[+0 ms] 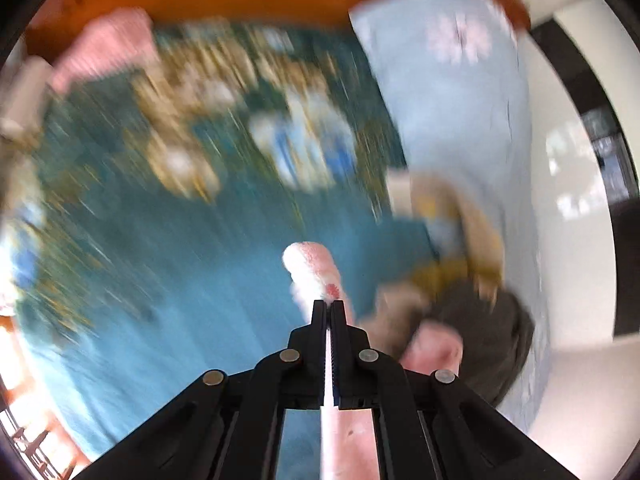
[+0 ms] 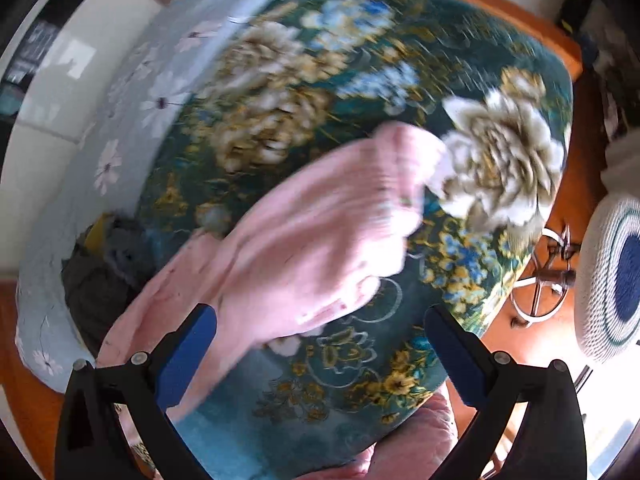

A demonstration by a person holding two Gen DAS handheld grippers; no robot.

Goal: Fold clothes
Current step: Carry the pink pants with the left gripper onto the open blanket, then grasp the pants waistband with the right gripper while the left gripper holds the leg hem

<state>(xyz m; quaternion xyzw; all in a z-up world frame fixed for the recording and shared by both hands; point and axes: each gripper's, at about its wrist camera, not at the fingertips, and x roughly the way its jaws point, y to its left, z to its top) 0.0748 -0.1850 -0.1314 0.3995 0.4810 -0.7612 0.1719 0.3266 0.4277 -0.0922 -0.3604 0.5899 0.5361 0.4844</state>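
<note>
The left tool (image 1: 329, 307) is clamped on a fold of the pink garment (image 2: 320, 232); the right tool (image 2: 320, 336) stands wide, holding nothing. The garment lies rumpled on the teal floral blanket (image 2: 400, 60), one end trailing toward the right tool and a dark pile of clothes (image 2: 100, 280) beside it. To fold well, I would keep the pinched edge taut, catch the opposite corner, and lay it flat. Soft, ribbed knit; both views are motion-blurred.
</note>
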